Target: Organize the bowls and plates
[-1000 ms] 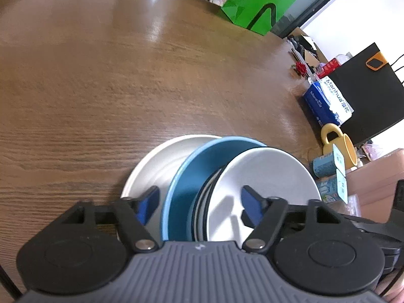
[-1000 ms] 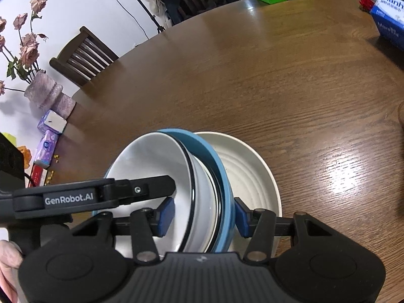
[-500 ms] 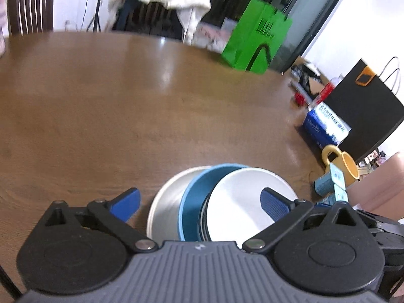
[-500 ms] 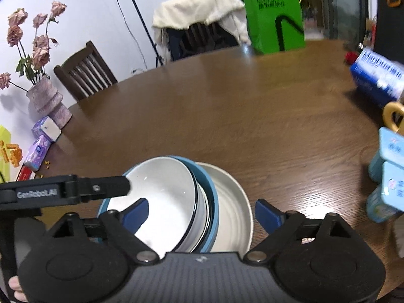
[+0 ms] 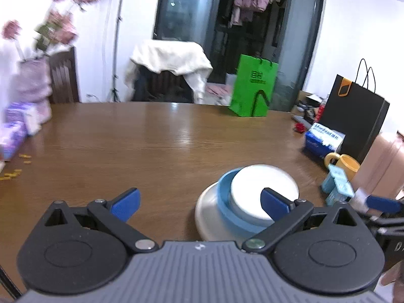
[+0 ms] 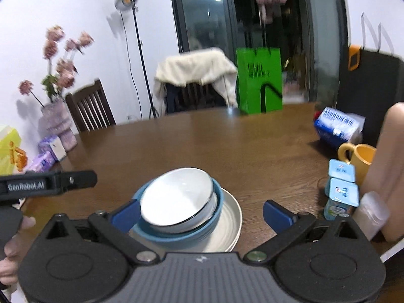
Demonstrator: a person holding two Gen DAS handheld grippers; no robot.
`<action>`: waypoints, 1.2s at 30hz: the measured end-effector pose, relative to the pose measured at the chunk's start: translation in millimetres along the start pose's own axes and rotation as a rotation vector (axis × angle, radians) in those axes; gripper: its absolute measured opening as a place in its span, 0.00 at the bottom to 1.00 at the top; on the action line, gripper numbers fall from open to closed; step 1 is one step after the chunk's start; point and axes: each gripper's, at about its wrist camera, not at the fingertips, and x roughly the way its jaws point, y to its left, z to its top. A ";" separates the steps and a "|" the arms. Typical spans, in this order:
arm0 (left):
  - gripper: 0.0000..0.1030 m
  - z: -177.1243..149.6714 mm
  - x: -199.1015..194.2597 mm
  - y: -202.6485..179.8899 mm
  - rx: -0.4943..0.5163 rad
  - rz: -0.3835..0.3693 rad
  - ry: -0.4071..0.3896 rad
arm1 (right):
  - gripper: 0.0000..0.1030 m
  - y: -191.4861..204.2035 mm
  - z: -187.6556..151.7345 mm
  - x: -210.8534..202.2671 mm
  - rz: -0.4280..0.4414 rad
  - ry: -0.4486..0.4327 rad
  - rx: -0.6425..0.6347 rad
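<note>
Right wrist view: the right gripper (image 6: 200, 213) is spread wide and grasps nothing; the left gripper (image 5: 199, 203) is likewise released and empty. The stack sits near the table's (image 6: 252, 141) near edge: 1 white bowl (image 6: 176, 199) nested in 1 blue bowl (image 6: 202, 232), both resting on 1 white plate (image 6: 231, 227). The stacking appears complete. For a clean retreat, both grippers should draw straight back, fingers clear of every rim. The white bowl sits slightly tilted, so a nudge could shift it. The wooden table also carries a yellow mug (image 6: 359, 159), small cartons (image 6: 342, 189) and a green bag (image 6: 258, 79).
</note>
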 end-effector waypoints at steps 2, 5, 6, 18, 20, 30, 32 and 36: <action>1.00 -12.2 -28.4 5.0 0.012 0.003 -0.014 | 1.00 13.2 -15.2 -23.4 -0.010 -0.042 -0.002; 1.00 -30.0 -66.4 11.7 0.025 0.011 -0.024 | 1.00 30.8 -36.4 -55.4 -0.001 -0.055 -0.008; 1.00 -35.9 -78.0 13.2 0.031 0.018 -0.027 | 1.00 36.8 -43.0 -66.0 0.005 -0.060 -0.010; 1.00 -81.0 -162.7 23.7 0.041 0.021 -0.094 | 1.00 77.0 -95.8 -154.3 -0.009 -0.116 -0.032; 1.00 -85.2 -169.2 23.5 0.038 0.020 -0.098 | 1.00 79.4 -99.6 -162.8 -0.009 -0.124 -0.037; 1.00 -94.7 -193.4 22.3 0.035 0.036 -0.119 | 1.00 85.1 -108.0 -184.2 0.002 -0.138 -0.041; 1.00 -95.4 -196.1 23.2 0.033 0.037 -0.122 | 1.00 85.5 -108.0 -185.9 0.009 -0.140 -0.041; 1.00 -97.0 -199.4 23.9 0.027 0.043 -0.124 | 1.00 87.3 -108.9 -187.9 0.020 -0.141 -0.045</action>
